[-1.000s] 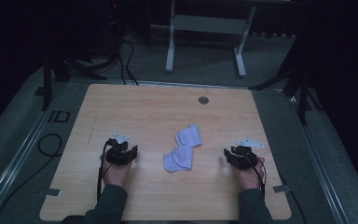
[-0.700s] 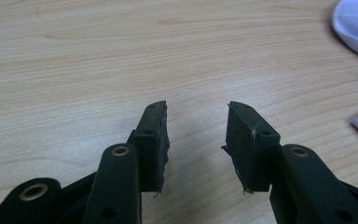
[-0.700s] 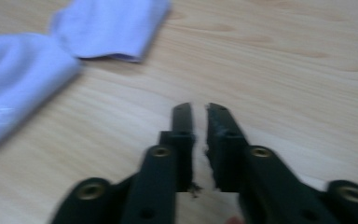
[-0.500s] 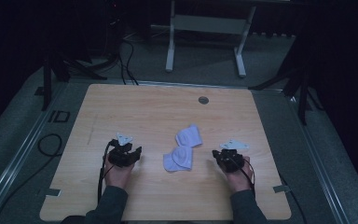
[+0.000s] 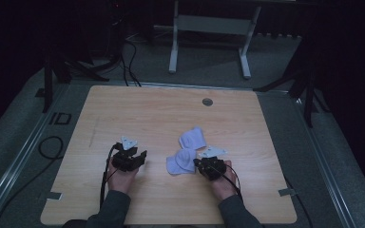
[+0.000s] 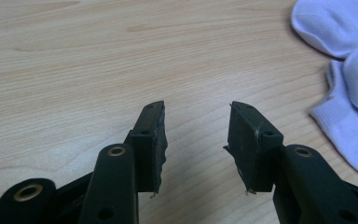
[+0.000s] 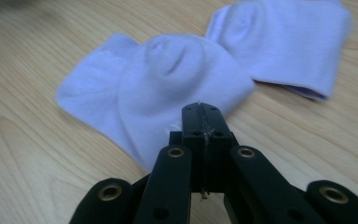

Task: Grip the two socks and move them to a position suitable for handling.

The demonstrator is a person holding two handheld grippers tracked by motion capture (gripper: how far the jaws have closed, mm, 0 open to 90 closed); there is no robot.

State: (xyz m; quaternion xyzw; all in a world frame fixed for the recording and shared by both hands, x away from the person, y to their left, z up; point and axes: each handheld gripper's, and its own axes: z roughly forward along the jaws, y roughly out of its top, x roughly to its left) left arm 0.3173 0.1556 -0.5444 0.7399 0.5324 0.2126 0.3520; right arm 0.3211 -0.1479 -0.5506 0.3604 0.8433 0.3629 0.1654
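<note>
The right tool has its two black jaws clenched flat against each other, pads meeting in a thin seam, and whether a bit of fabric is nipped at the tips I cannot tell; a wisp of white shows beside them. Its tips sit right at the near right edge of the nearer white sock, which lies rumpled on the bench with a rounded bulge in its middle. From above, the right tool is held by the right hand just to the right of that sock. A second white sock lies beyond it, farther and slightly to the right, flatter, its near edge overlapped by the first one; from overhead this far sock sits toward the middle of the bench. The left tool is released, its jaws standing apart over bare wood with nothing between them, and the two socks lie well off to its right. Overhead, the left tool rests in the left hand on the near left part of the bench. A small round grey disc is set into the far side of the benchtop.
</note>
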